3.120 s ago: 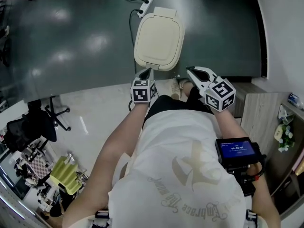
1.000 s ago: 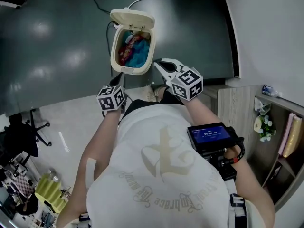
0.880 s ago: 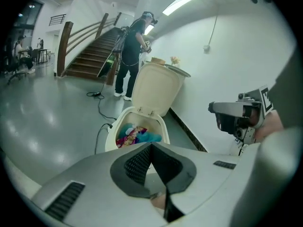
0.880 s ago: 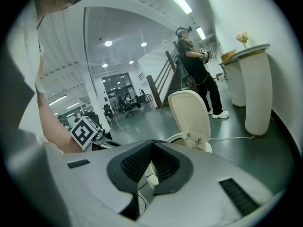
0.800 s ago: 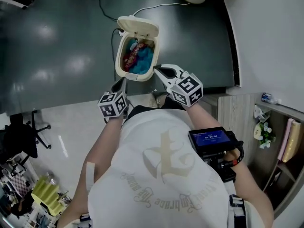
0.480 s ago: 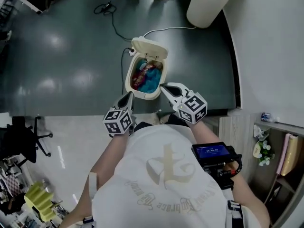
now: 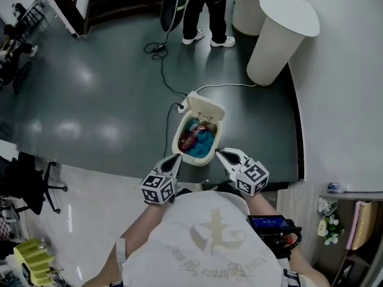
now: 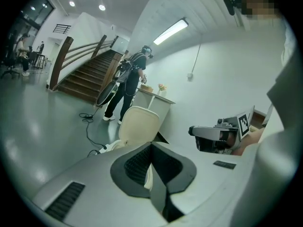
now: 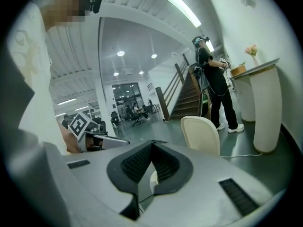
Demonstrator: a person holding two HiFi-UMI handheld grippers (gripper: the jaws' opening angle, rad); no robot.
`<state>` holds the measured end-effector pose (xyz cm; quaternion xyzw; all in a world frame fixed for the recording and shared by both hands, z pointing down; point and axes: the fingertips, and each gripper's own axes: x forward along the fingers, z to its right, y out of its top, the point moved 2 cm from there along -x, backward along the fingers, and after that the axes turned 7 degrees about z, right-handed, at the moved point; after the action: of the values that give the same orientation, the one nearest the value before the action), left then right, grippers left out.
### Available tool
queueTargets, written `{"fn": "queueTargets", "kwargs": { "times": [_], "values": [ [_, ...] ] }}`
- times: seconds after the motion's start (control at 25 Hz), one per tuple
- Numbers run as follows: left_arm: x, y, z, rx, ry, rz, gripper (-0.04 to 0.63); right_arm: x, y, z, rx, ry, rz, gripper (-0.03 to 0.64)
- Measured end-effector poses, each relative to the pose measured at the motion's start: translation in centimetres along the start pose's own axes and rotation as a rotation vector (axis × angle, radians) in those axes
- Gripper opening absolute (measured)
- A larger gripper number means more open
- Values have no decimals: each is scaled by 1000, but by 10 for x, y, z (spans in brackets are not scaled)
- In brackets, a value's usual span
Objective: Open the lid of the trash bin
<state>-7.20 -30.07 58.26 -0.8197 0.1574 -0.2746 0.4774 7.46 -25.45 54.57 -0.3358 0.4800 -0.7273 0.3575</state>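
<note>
The cream trash bin [image 7: 179,143] stands on the dark floor with its lid [image 7: 206,106] tipped up and back. Blue and red rubbish shows inside. The lid also appears upright in the left gripper view [image 8: 140,125] and in the right gripper view [image 9: 201,134]. My left gripper [image 7: 175,159] hovers just short of the bin's near left rim, shut and empty [image 8: 152,148]. My right gripper [image 7: 219,153] is held at the near right of the bin, also shut with nothing in it [image 9: 152,144]. Neither touches the bin.
A person [image 7: 206,5] stands beyond the bin beside a white round pedestal [image 7: 279,33]. A cable [image 7: 166,76] with a power strip runs to the bin's far side. The white wall [image 7: 341,100] is at right, an office chair [image 7: 27,181] at left, and stairs [image 8: 83,77] lie behind.
The lid, flat shut about three seconds ago, now stands open. Over the last second the bin has drawn farther away in view and both grippers have pulled back from it.
</note>
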Motion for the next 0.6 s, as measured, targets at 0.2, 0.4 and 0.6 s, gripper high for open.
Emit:
{"fn": "queueTargets", "kwargs": {
  "times": [0.2,0.4,0.6],
  "values": [
    [-3,11,3,24,-24,21,14,0,4,-4,-1,3,7,5],
    [-6,15,9,30,-45,28,14,5,7,-6,-9,11,2,5],
    [-4,13,15,46,-68,15,14,8,7,-8,-12,27,-12,5]
  ]
}}
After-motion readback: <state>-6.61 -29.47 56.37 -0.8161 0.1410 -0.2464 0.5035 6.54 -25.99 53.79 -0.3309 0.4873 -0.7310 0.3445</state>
